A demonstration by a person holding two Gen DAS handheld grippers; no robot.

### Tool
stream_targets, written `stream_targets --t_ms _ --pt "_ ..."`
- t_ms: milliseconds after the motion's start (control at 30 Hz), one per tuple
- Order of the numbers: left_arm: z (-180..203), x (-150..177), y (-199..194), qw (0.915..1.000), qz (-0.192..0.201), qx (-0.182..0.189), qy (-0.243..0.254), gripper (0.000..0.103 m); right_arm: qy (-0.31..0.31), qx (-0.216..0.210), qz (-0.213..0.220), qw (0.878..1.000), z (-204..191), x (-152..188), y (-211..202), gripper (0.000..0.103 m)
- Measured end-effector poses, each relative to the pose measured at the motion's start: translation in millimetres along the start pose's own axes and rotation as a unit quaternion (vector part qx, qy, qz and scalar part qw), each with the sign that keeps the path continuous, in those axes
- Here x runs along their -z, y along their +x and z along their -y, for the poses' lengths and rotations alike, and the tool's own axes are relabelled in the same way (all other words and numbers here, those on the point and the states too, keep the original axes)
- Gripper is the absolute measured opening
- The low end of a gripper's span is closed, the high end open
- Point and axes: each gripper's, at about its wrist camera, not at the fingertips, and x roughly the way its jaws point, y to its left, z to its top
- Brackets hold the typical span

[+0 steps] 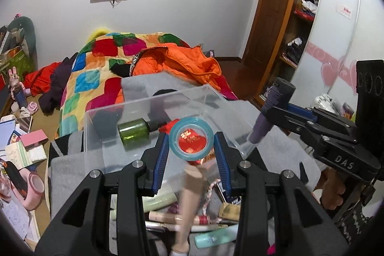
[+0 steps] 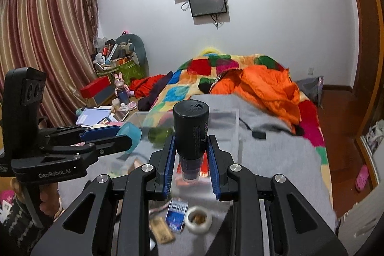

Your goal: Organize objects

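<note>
Left jaws pinch a teal tape roll by its rim, right jaws clamp a dark tube, both above the clear box just ahead. Risk: the roll could pivot out, or the tube strike the box wall.

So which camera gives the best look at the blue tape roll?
The left wrist view: the blue tape roll faces the lens, ring whole, between the left gripper's pads. The right wrist view shows only its edge.
</note>
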Motion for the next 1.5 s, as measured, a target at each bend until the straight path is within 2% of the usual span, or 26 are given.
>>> stream_targets --t_ms 133,500,633,767,900,1033,1300,1433,1500 --pt "-9 -3 8 0.9999 -0.003 -0.006 -0.009 0.038 -0.012 0.008 -0.011 1.000 -4 -5 21 0.024" --pt "-41 17 52 0.9968 -0.059 -0.047 -0.028 0.038 -0.052 0.048 -0.083 0.994 -10 10 79 0.024" --pt "-43 22 60 0.9959 -0.069 -0.052 -0.028 0.038 -0.072 0.051 -0.090 0.992 -17 15 86 0.024" --pt "-44 25 63 0.9956 -0.073 -0.049 -0.030 0.038 -0.082 0.040 -0.093 0.992 -24 16 86 0.024" --pt "-42 25 58 0.9958 -0.072 -0.050 -0.026 0.038 -0.080 0.027 -0.095 0.992 -26 15 86 0.036" --pt "-39 25 47 0.9963 -0.066 -0.051 -0.023 0.041 -0.071 0.016 -0.091 0.993 -25 14 80 0.038" --pt "-25 27 16 0.9980 -0.047 -0.042 -0.009 0.055 -0.056 0.022 -0.064 0.996 -15 9 47 0.039" --pt "-15 36 8 0.9980 -0.052 -0.034 0.006 0.061 -0.053 0.021 -0.056 0.997 -10 15 27 0.047" --pt "-10 43 7 0.9975 -0.060 -0.033 0.017 0.061 -0.055 0.024 -0.058 0.997 -10 21 20 0.047"
